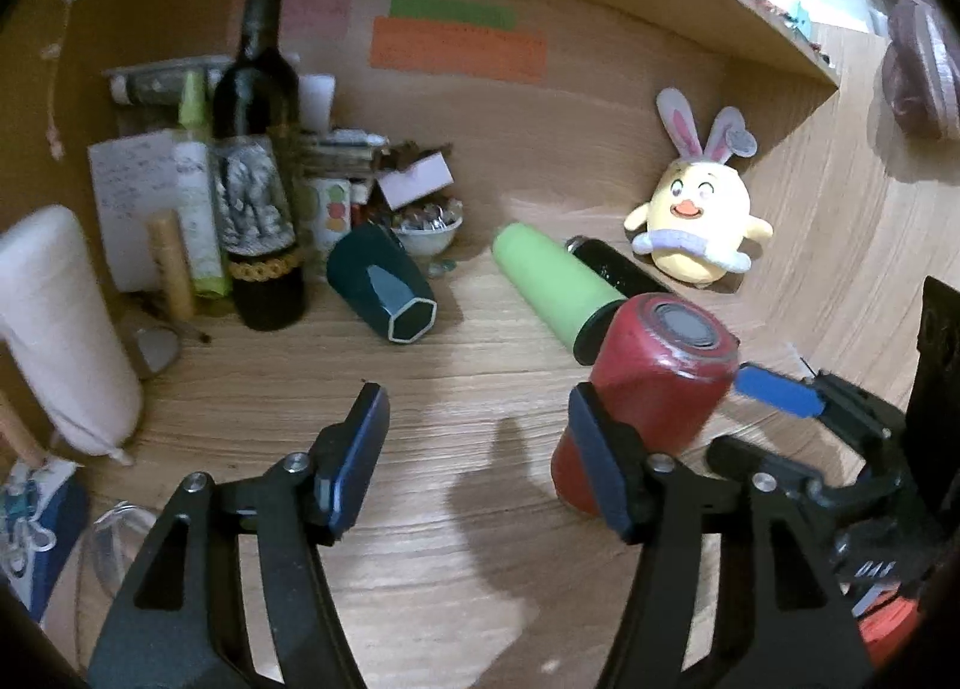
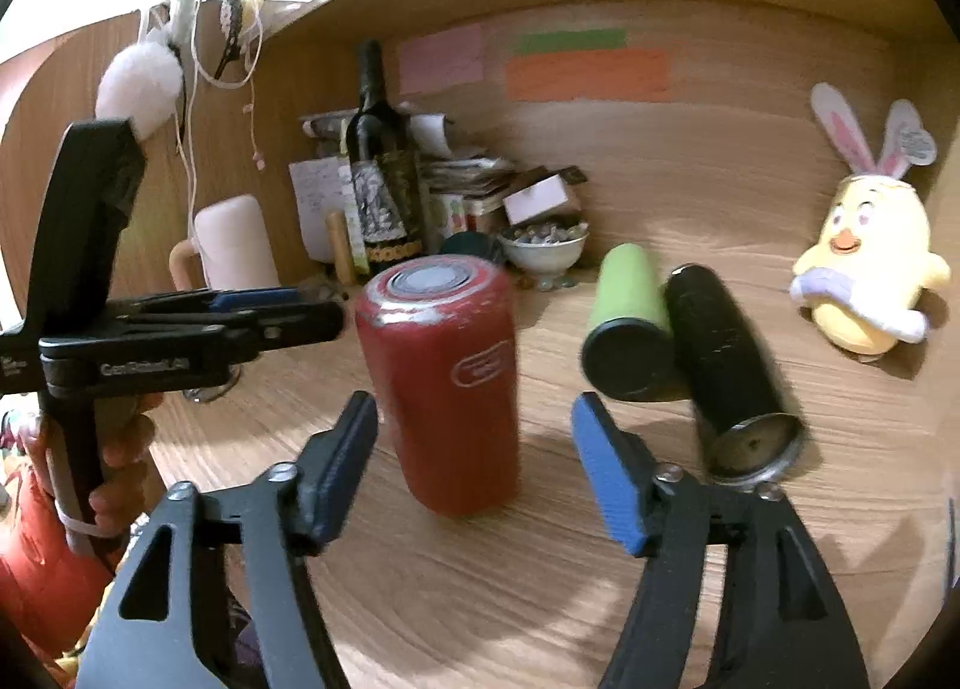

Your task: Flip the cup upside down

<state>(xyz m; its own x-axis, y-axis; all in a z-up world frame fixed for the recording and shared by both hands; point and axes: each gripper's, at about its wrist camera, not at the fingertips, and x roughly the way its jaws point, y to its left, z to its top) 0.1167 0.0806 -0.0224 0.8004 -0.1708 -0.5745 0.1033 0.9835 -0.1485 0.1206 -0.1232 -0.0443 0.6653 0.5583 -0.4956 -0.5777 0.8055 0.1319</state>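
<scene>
A red cup (image 2: 447, 383) stands upside down on the wooden desk (image 2: 480, 581), its grey base ring facing up. In the left wrist view the red cup (image 1: 648, 395) sits just right of my left gripper's right finger, partly hidden by it. My left gripper (image 1: 480, 461) is open and empty, with bare desk between the jaws. My right gripper (image 2: 474, 467) is open and empty, a little in front of the cup, not touching it. The left gripper also shows at the left of the right wrist view (image 2: 288, 311), beside the cup.
A green cup (image 2: 627, 323) and a black cup (image 2: 732, 371) lie on their sides right of the red cup. A dark teal cup (image 1: 381, 290) lies near a wine bottle (image 1: 258, 167), papers and a small bowl (image 1: 429, 236). A yellow plush chick (image 1: 696, 221) sits at the back right.
</scene>
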